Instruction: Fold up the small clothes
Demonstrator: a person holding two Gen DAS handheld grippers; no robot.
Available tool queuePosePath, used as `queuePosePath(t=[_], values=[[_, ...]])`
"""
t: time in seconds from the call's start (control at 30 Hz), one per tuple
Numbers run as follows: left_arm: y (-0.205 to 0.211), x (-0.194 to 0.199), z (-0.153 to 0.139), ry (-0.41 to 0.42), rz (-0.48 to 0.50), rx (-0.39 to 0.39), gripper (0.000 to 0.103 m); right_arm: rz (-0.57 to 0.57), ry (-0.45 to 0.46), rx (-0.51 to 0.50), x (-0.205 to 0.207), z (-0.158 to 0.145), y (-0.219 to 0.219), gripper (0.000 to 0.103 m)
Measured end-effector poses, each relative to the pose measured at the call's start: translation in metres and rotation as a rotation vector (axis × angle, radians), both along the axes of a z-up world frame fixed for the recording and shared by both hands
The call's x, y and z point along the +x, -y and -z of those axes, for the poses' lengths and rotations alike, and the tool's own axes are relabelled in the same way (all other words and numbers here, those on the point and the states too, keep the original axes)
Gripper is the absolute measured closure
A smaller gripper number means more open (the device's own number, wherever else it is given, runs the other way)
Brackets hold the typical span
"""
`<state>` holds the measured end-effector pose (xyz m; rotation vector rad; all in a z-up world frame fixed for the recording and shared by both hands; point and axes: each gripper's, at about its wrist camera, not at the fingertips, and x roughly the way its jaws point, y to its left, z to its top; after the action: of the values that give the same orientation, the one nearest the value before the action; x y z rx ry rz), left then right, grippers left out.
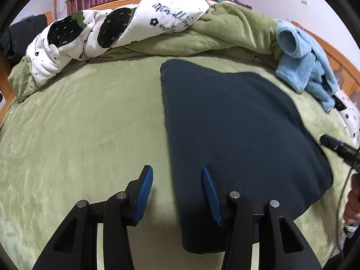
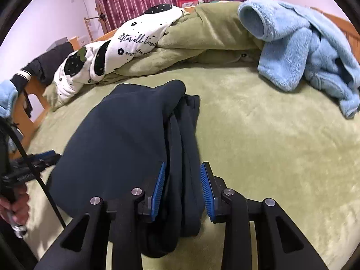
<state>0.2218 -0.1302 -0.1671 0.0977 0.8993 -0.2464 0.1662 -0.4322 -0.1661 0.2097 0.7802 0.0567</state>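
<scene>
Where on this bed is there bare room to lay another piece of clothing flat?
The widest free patch is green bedspread, bordered by the dark folded garment and the strawberry-print quilt. A smaller bare patch lies between that garment and the blue fleece clothes. The head of the bed is crowded with the rumpled green blanket.

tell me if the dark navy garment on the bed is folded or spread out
Folded. The dark navy garment lies as a compact block on the green blanket, and the right wrist view shows stacked layers along its right edge.
</scene>
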Motion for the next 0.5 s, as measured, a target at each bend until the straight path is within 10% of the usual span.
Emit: queuePosePath(t=[0.5], values=[[-0.01,0.004,0.006,0.006,0.003,-0.021,0.052,-0.023,-0.038,-0.031,0.045,0.016,-0.034,0.069]])
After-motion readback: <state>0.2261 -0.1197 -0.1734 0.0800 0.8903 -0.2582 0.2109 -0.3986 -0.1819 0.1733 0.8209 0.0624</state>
